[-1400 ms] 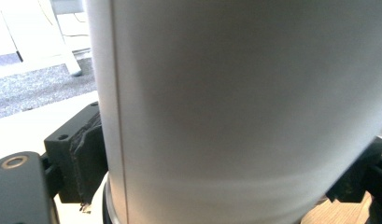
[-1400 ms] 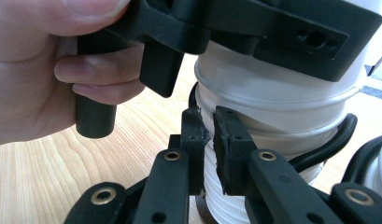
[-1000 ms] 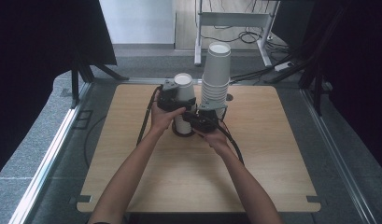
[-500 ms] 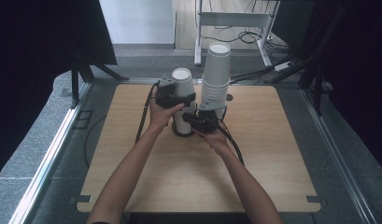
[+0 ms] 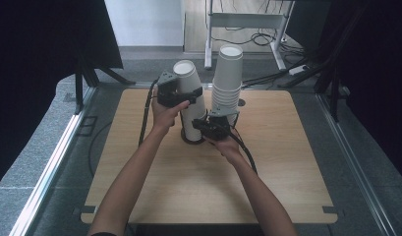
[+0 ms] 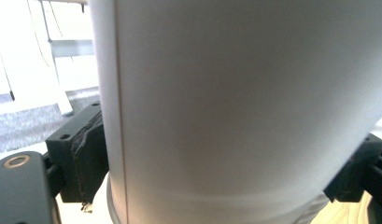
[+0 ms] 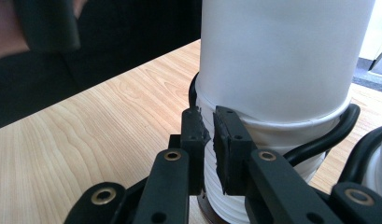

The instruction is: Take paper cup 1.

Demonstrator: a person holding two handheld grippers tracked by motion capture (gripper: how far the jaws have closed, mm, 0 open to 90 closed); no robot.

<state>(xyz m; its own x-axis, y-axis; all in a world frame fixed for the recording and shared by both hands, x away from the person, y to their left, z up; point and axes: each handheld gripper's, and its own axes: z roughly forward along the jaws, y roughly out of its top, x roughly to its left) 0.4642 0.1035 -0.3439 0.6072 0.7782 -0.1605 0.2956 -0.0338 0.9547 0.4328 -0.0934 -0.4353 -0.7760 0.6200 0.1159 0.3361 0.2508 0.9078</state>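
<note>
A short stack of upturned white paper cups (image 5: 194, 125) stands mid-table. My left gripper (image 5: 181, 93) is shut on the top cup (image 5: 185, 73), which is lifted and leans left above the rest. In the left gripper view that cup's wall (image 6: 235, 102) sits between the black pads (image 6: 81, 158). My right gripper (image 5: 208, 129) is low at the stack's right side. In the right gripper view its jaws (image 7: 211, 133) stand almost together against the lowest cup (image 7: 272, 140), with nothing visible between them.
A taller stack of white cups (image 5: 227, 83) rises just right of the short one. A black cable (image 7: 333, 130) curls round the cups' base. The wooden table (image 5: 287, 172) has metal rails at both sides; a desk frame and cables (image 5: 247, 22) lie beyond.
The left gripper has risen with the top cup, which now stands higher above the stack and leans left. The right hand has kept still.
</note>
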